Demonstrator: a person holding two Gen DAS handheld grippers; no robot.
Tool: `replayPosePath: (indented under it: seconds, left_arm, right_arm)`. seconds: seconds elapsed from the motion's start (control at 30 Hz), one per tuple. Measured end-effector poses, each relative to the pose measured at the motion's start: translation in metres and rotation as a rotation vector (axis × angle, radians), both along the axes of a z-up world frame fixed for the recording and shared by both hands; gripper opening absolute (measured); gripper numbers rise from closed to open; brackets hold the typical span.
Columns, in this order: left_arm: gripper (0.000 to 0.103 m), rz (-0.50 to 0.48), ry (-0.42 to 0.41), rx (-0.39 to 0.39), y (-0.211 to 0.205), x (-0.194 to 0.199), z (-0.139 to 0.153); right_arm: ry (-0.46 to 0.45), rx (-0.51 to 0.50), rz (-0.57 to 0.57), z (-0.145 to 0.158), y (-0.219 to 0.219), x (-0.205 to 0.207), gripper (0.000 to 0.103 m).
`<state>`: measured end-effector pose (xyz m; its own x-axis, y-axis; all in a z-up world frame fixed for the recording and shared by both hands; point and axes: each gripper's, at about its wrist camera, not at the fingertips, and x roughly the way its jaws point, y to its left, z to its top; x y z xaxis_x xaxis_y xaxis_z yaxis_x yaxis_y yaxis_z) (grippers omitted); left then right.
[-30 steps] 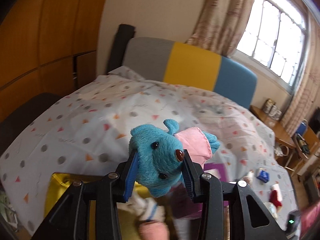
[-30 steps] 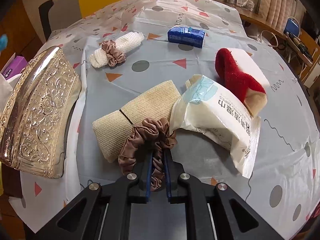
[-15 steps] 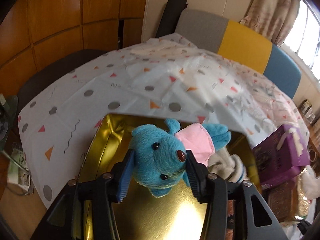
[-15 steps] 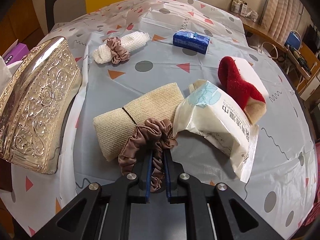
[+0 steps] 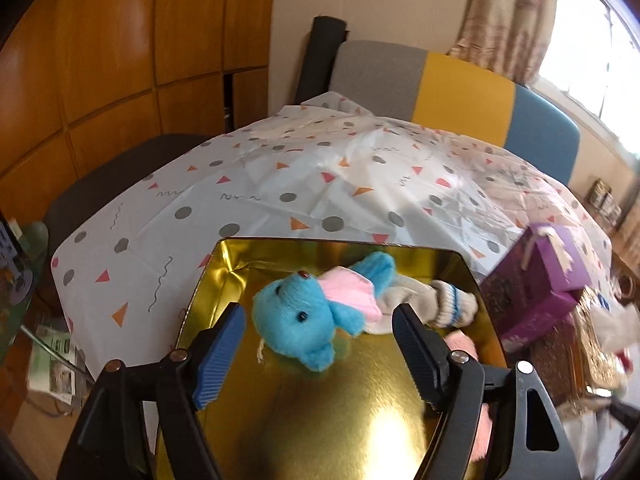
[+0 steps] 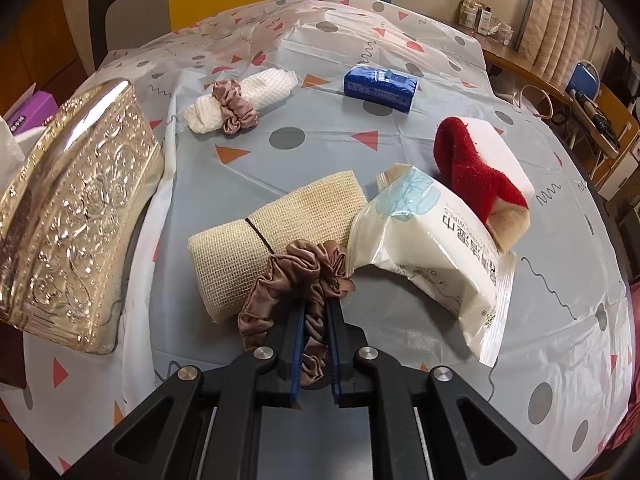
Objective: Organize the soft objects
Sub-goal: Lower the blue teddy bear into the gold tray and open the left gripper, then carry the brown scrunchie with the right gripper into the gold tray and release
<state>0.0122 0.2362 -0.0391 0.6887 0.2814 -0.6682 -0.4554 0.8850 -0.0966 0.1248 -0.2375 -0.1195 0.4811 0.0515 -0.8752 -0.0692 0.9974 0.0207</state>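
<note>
A blue plush toy (image 5: 304, 320) in a pink shirt lies inside the gold tin (image 5: 224, 272), beside a grey sock (image 5: 448, 304) with blue stripes. My left gripper (image 5: 320, 320) hangs over the tin with its jaws opening, both pads clear of the toy between them. In the right wrist view my right gripper (image 6: 316, 316) is shut on a brown satin scrunchie (image 6: 296, 276), which rests against a rolled beige cloth (image 6: 276, 232) on the table. A white rolled cloth (image 6: 248, 96) with a second scrunchie (image 6: 234, 106) lies further back.
An embossed gold lid (image 6: 76, 208) stands at the left. A white wipes pack (image 6: 432, 236), a red sock (image 6: 472, 172) and a blue tissue pack (image 6: 380, 88) lie on the patterned tablecloth (image 6: 560, 300). A purple box (image 5: 540, 280) sits right of the tin.
My left gripper came down over the gold tin and opened, letting the blue plush toy drop into it. The right gripper stayed shut on the scrunchie in the same spot.
</note>
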Motion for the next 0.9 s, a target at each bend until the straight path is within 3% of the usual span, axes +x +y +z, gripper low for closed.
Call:
replayPosePath:
  seconds: [0.63,0.9]
  left_arm:
    - [0.077,-0.062,0.022,-0.030,-0.022,-0.017,-0.013]
    - [0.077,-0.048,-0.001,-0.009,-0.016,-0.025,-0.006]
  right_arm:
    - [-0.234,0.233,-0.031,0.086,-0.011,-0.018,0.007]
    - [-0.349,0.275,0.095,0.148,0.032,-0.032,0.007]
